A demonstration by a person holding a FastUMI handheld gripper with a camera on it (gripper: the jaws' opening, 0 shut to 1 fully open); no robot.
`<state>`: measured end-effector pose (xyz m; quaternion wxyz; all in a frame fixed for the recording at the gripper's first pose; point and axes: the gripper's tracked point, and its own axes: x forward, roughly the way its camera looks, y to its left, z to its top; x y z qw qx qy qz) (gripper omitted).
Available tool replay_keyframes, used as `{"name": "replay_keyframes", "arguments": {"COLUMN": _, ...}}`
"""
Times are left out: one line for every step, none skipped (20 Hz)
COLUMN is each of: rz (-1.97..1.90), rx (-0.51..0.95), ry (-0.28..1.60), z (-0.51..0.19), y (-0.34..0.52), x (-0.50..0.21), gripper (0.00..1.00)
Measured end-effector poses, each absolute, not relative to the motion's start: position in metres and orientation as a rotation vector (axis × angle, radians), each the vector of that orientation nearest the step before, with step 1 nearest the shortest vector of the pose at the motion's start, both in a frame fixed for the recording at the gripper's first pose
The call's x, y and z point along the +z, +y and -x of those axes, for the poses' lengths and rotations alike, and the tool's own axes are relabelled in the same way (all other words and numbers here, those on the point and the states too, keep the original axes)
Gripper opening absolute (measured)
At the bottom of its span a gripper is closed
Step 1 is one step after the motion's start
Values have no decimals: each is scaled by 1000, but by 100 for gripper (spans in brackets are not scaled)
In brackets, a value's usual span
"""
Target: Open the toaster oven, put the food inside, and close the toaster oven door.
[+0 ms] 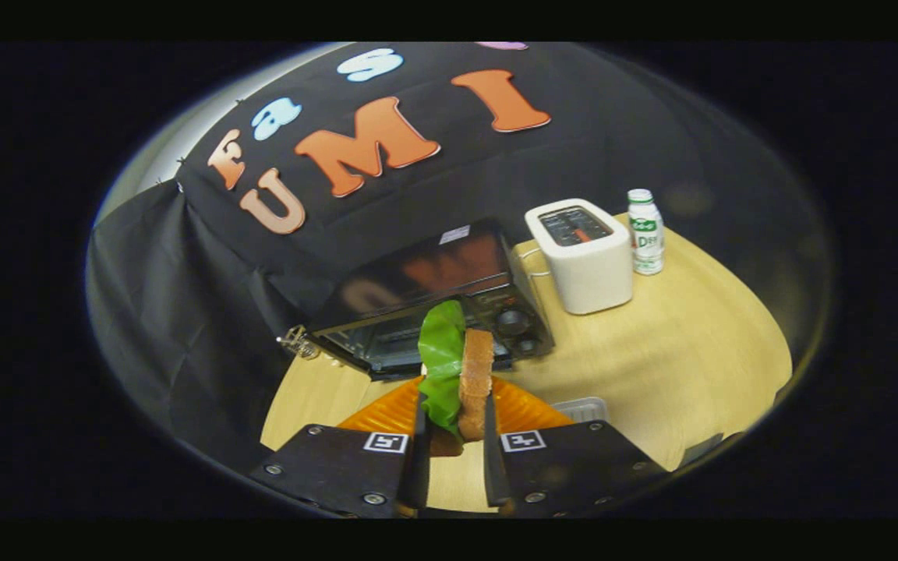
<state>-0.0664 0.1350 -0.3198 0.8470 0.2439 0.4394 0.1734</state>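
Tongs: my tongs (454, 436) are clamped on the sandwich (461, 374), one finger pressing each side of it, the two black fingers (418, 460) close together at the bottom of the gripper view.
Sandwich: it stands on edge between the fingers, a brown bread slice (477, 382) on the right and a green lettuce leaf (441, 351) on the left, the leaf rising above the bread. It hangs clear of the plate beneath it.
Plate: an orange ribbed plate (527, 409) lies on the counter (652, 366) just ahead of my fingers, under and behind the sandwich.
Toaster oven: the black toaster oven (426, 296) sits beyond the plate, near the counter's far left edge. Its door (394, 343) looks dropped open toward me, and I can see a wire rack inside; the sandwich hides part of the opening. Its knobs (513, 319) are on the right of the front.
Other things: a white pop-up toaster (585, 257) stands to the right of the oven, with a small white bottle (645, 232) with a green label just beside it. A pale tray corner (583, 407) shows by the plate's right side.
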Motion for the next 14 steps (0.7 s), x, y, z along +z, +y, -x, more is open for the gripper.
{"name": "replay_keyframes", "arguments": {"rz": -542, "rx": 382, "ry": 936, "z": 67, "y": 150, "x": -322, "gripper": 29}}
{"name": "replay_keyframes", "arguments": {"rz": -559, "rx": 395, "ry": 937, "z": 63, "y": 164, "x": -324, "gripper": 29}}
{"name": "replay_keyframes", "arguments": {"rz": -567, "rx": 402, "ry": 940, "z": 60, "y": 175, "x": -330, "gripper": 29}}
{"name": "replay_keyframes", "arguments": {"rz": -575, "rx": 398, "ry": 946, "z": 56, "y": 185, "x": -335, "gripper": 29}}
{"name": "replay_keyframes", "arguments": {"rz": -587, "rx": 395, "ry": 946, "z": 53, "y": 192, "x": -339, "gripper": 29}}
{"name": "replay_keyframes", "arguments": {"rz": -608, "rx": 393, "ry": 941, "z": 48, "y": 201, "x": -341, "gripper": 29}}
{"name": "replay_keyframes", "arguments": {"rz": -639, "rx": 391, "ry": 933, "z": 45, "y": 207, "x": -341, "gripper": 29}}
{"name": "replay_keyframes", "arguments": {"rz": -673, "rx": 385, "ry": 928, "z": 38, "y": 213, "x": -345, "gripper": 29}}
{"name": "replay_keyframes", "arguments": {"rz": -711, "rx": 370, "ry": 928, "z": 35, "y": 216, "x": -351, "gripper": 29}}
{"name": "replay_keyframes", "arguments": {"rz": -746, "rx": 356, "ry": 941, "z": 31, "y": 219, "x": -359, "gripper": 29}}
{"name": "replay_keyframes", "arguments": {"rz": -781, "rx": 341, "ry": 947, "z": 30, "y": 223, "x": -366, "gripper": 29}}
{"name": "replay_keyframes", "arguments": {"rz": -813, "rx": 325, "ry": 956, "z": 26, "y": 226, "x": -375, "gripper": 29}}
{"name": "replay_keyframes", "arguments": {"rz": -841, "rx": 307, "ry": 968, "z": 25, "y": 228, "x": -383, "gripper": 29}}
{"name": "replay_keyframes", "arguments": {"rz": -857, "rx": 302, "ry": 974, "z": 21, "y": 231, "x": -389, "gripper": 29}}
